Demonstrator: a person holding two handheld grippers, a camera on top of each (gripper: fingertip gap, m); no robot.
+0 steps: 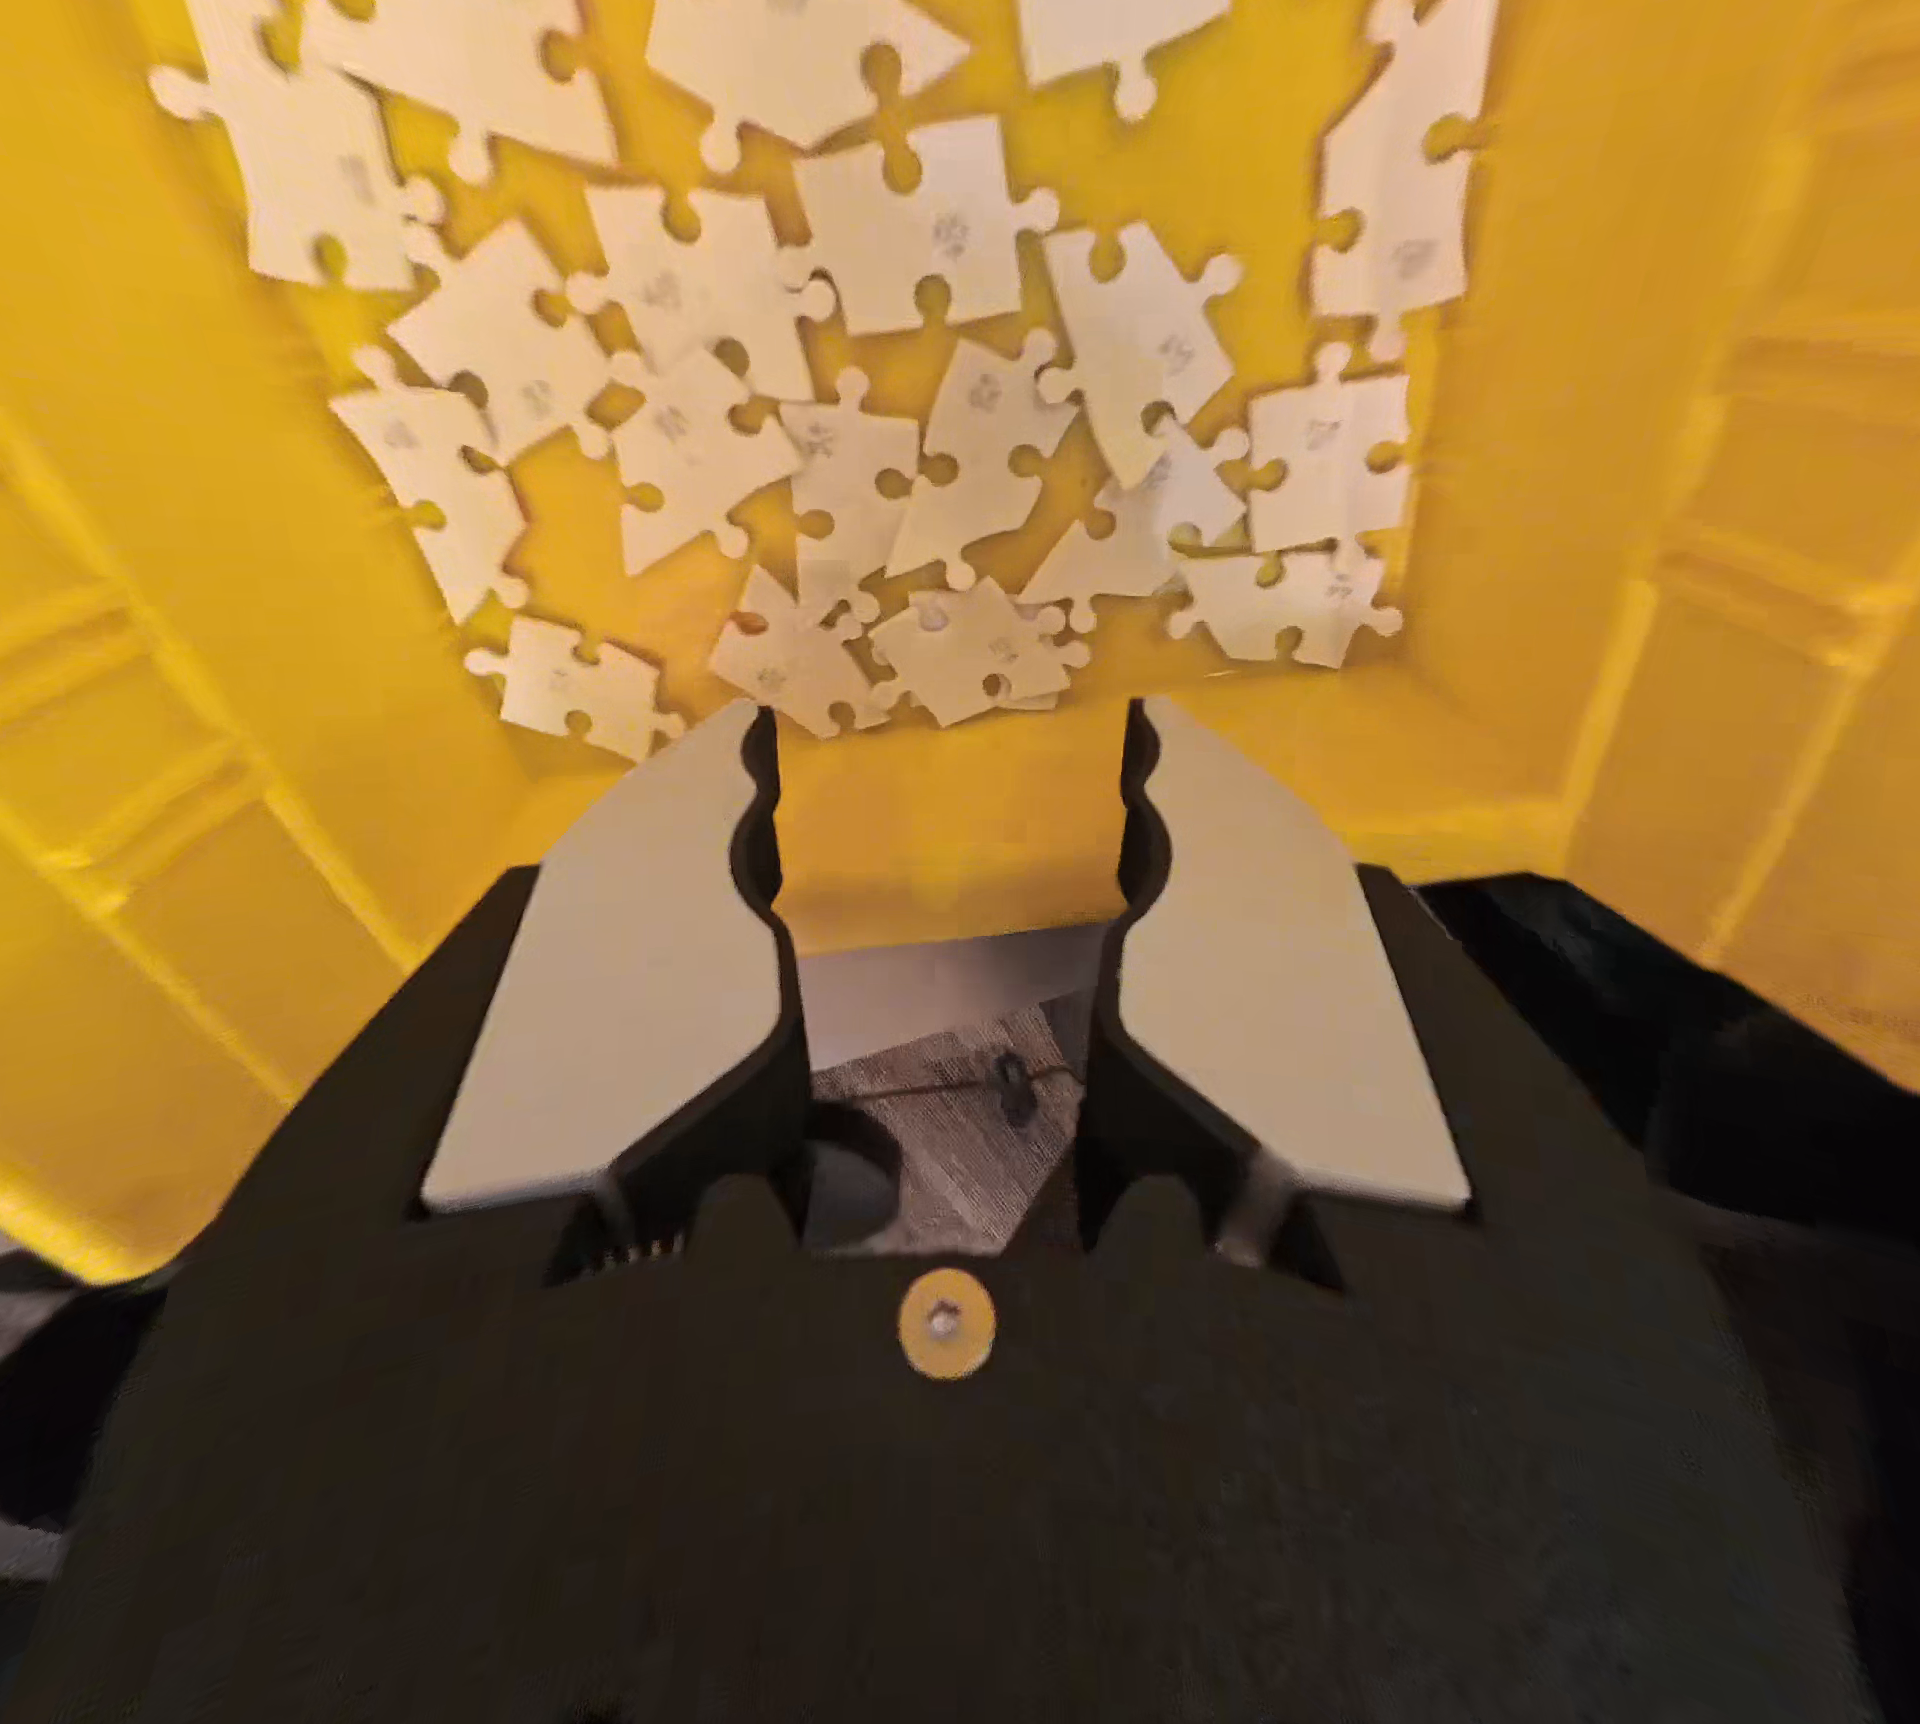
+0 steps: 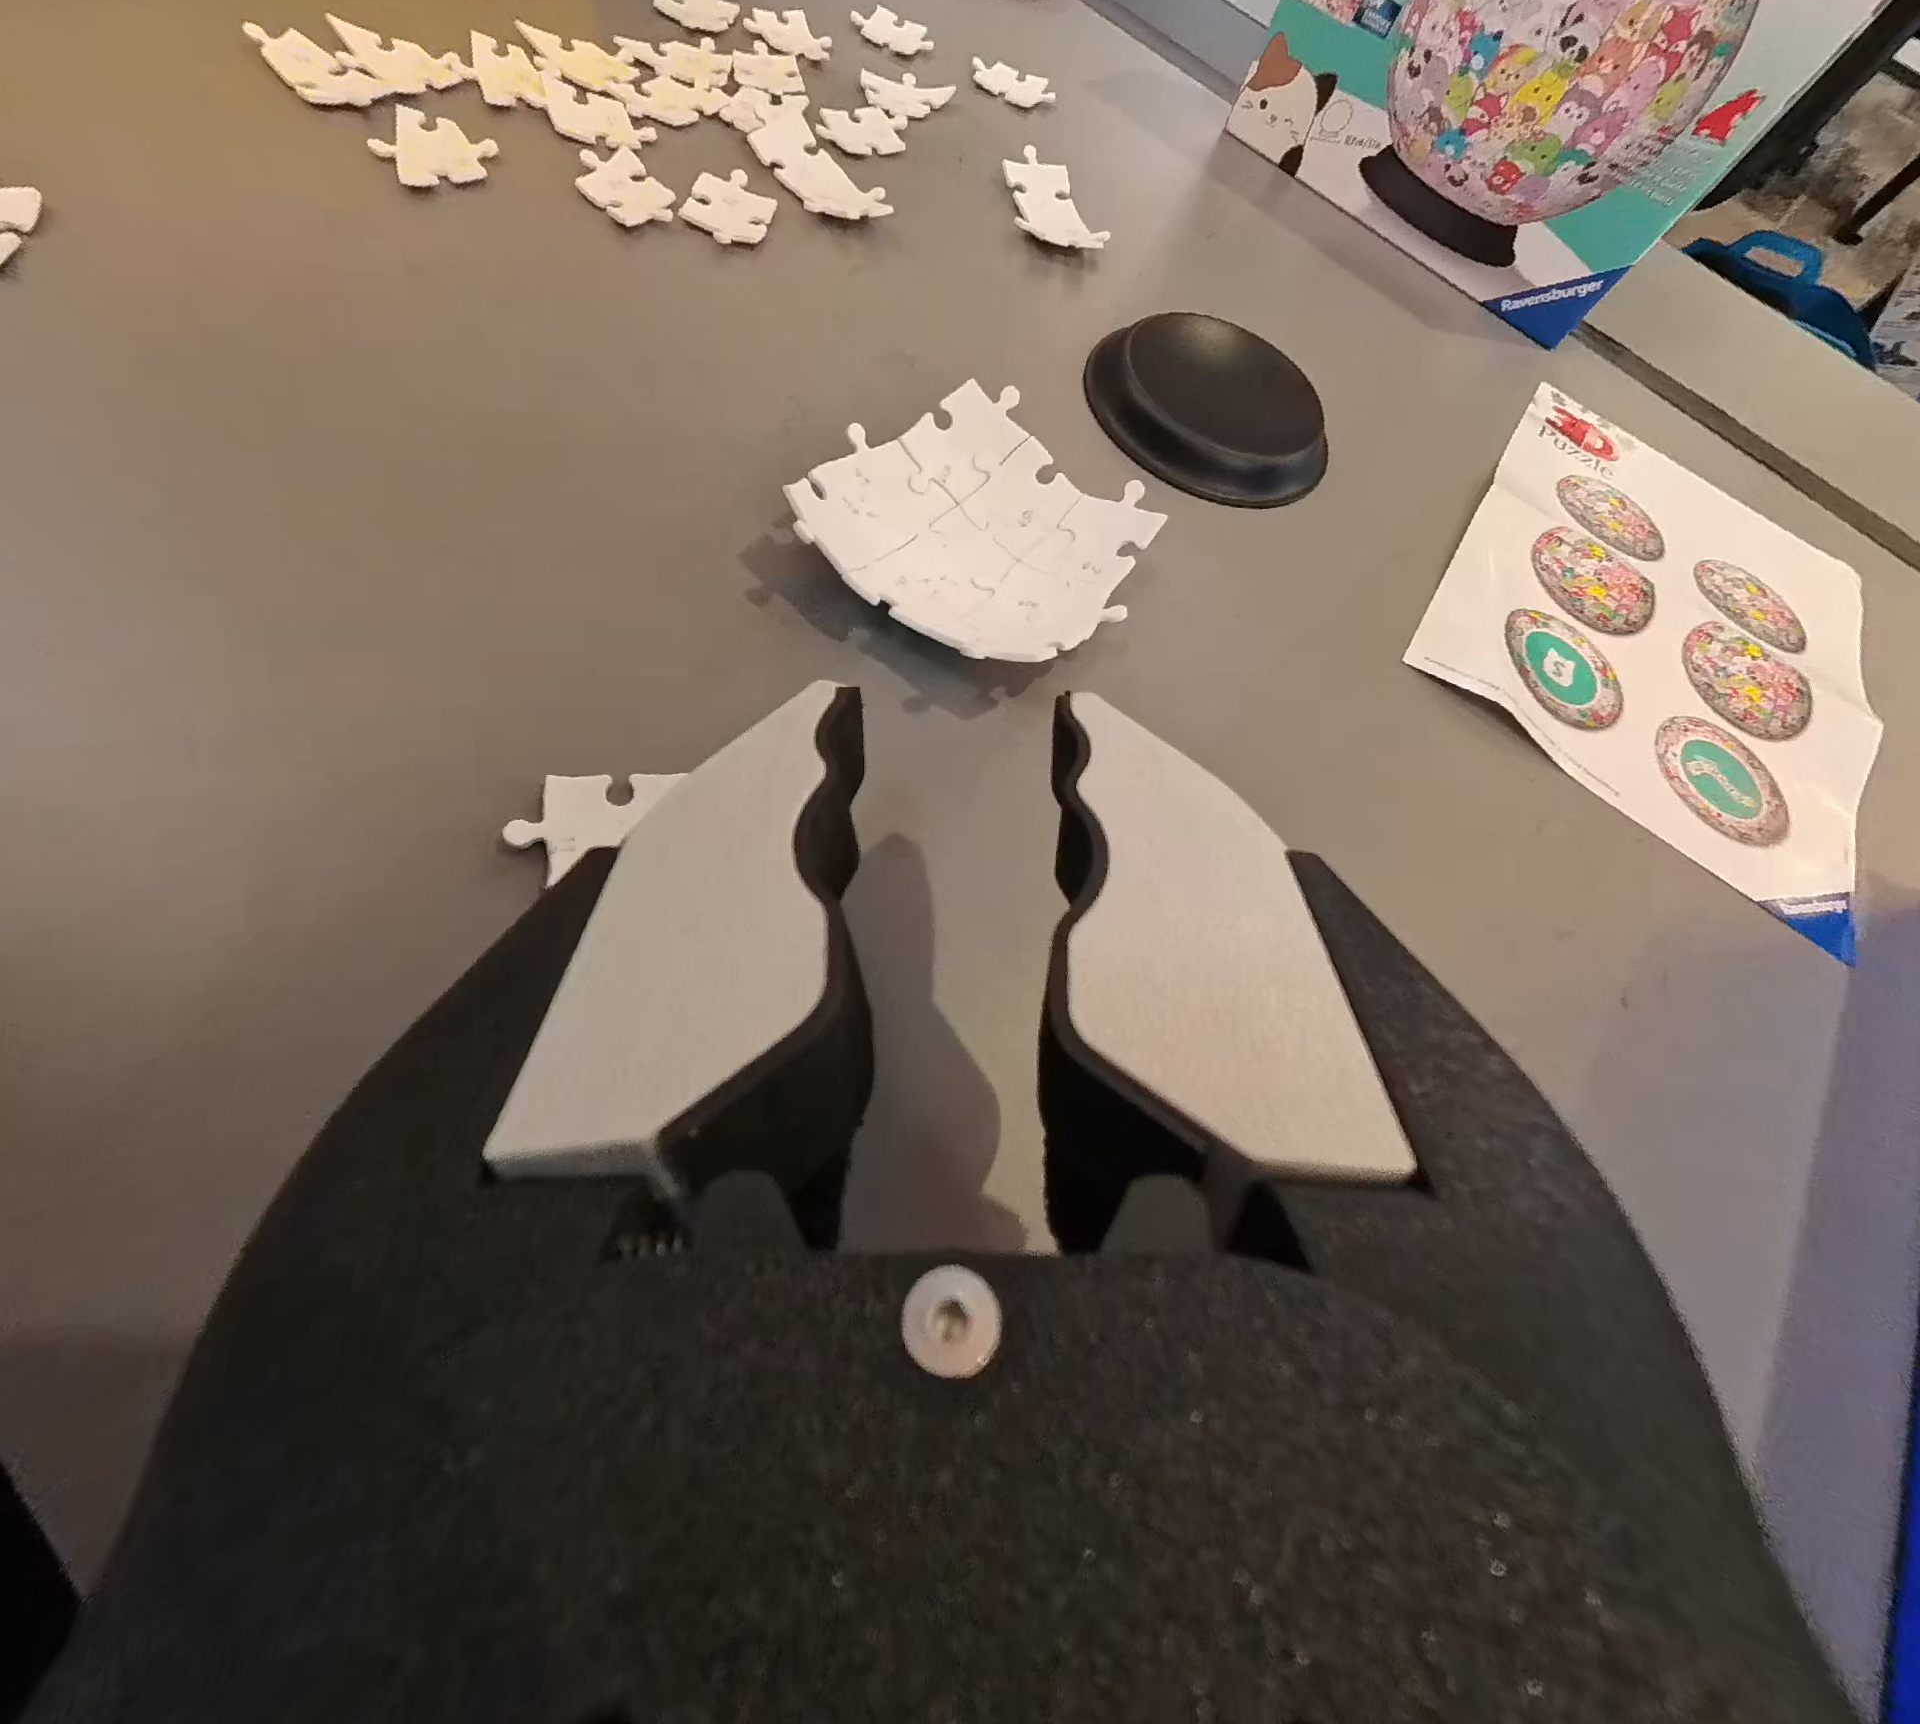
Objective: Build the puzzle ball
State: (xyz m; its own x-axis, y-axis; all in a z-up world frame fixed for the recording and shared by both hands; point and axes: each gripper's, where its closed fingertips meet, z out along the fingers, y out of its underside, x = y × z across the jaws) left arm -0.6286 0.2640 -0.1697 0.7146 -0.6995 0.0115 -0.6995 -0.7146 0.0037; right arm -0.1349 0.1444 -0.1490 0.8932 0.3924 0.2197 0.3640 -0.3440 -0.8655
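1. Left gripper point(image 1: 948, 713) is spread wide with nothing between its fingers, pointing into a yellow bin point(image 1: 260, 635).
2. The bin floor just past the fingertips is covered in loose white puzzle pieces point(image 1: 831, 303), blank side up, lots of them overlapping. Closest ones sit right ahead of the left finger tip. That view is a bit blurry.
3. Right gripper point(image 2: 958, 700) is about half open, also holding nothing, hovering over the grey table point(image 2: 312, 531).
4. Straight ahead of its tips, near, is the joined curved section point(image 2: 977, 547), a shallow bowl shape resting on the table.
5. Just beyond that and a bit to the right is the black stand point(image 2: 1205, 407).
6. One single piece point(image 2: 582, 807) is partly tucked under the left finger.
7. Farther ahead-left is a scatter of pieces point(image 2: 665, 105); off to the right are the instruction sheet point(image 2: 1662, 687) and the puzzle box point(image 2: 1558, 43).
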